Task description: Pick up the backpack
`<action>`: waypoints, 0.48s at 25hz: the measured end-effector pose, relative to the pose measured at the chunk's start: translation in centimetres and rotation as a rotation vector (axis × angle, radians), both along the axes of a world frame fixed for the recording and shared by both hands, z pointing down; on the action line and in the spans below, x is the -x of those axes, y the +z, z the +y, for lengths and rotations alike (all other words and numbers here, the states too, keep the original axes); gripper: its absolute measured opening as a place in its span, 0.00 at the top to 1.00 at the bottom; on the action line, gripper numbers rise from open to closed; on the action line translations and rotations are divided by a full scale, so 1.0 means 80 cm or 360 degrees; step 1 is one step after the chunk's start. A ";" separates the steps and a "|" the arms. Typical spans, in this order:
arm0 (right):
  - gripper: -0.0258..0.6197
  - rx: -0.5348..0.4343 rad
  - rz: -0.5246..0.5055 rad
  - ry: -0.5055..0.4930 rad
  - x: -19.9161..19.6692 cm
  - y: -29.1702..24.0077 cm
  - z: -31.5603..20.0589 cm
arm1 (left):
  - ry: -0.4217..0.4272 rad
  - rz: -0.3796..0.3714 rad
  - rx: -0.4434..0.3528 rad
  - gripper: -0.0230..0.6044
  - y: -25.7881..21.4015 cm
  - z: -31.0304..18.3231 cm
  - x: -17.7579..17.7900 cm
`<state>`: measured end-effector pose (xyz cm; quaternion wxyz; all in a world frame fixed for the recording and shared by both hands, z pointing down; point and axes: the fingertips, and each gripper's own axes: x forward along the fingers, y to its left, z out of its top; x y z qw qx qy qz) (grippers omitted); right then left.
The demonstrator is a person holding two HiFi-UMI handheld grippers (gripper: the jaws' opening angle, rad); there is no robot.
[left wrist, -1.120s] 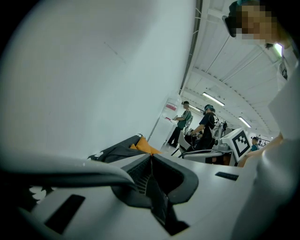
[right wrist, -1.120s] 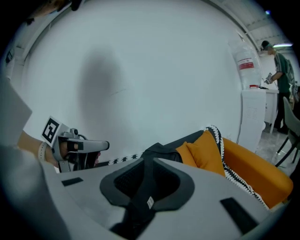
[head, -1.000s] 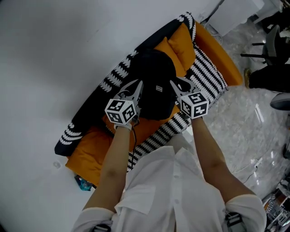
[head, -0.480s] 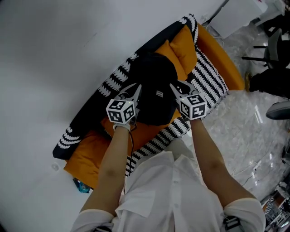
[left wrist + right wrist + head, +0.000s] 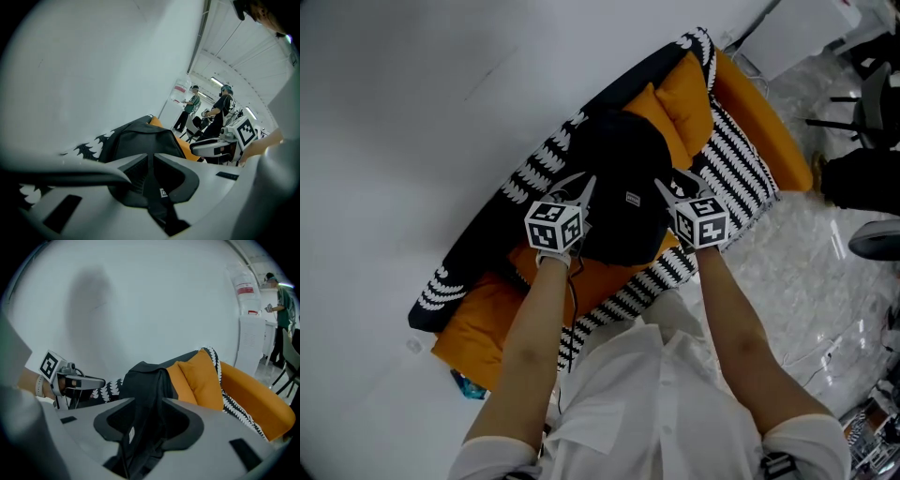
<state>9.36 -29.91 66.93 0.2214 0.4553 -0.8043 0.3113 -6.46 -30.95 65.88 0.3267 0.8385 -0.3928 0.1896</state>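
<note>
Where sofa (image 5: 755, 108) meets wall (image 5: 441, 94), left tool (image 5: 581, 185) apparently pinches backpack (image 5: 619, 173) strap (image 5: 151, 183).

Head camera peers steeply down past the arms onto the sofa (image 5: 759, 112). Cameras on the left tool (image 5: 578, 187) and right tool (image 5: 668, 186) look low along their jaws, close up; all share the backpack (image 5: 619, 187).

I hold two: left gripper (image 5: 581, 186) and right gripper (image 5: 672, 182). Between them is one black fabric backpack (image 5: 619, 173). Beyond is one orange square cushion (image 5: 684, 94). Beneath are one orange sofa (image 5: 761, 114) and one black-and-white patterned blanket (image 5: 737, 155).
</note>
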 end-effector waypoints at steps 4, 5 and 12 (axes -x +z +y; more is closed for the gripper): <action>0.64 0.0037 0.0028 0.0027 -0.006 0.019 -0.009 | -0.0009 -0.0047 0.0021 0.74 0.018 -0.005 0.005; 0.62 0.0046 0.0033 0.0032 -0.007 0.023 -0.012 | -0.0011 -0.0063 0.0028 0.71 0.023 -0.006 0.006; 0.54 0.0089 -0.0001 0.0067 -0.009 0.045 -0.027 | 0.0004 -0.0141 0.0056 0.65 0.049 -0.024 0.009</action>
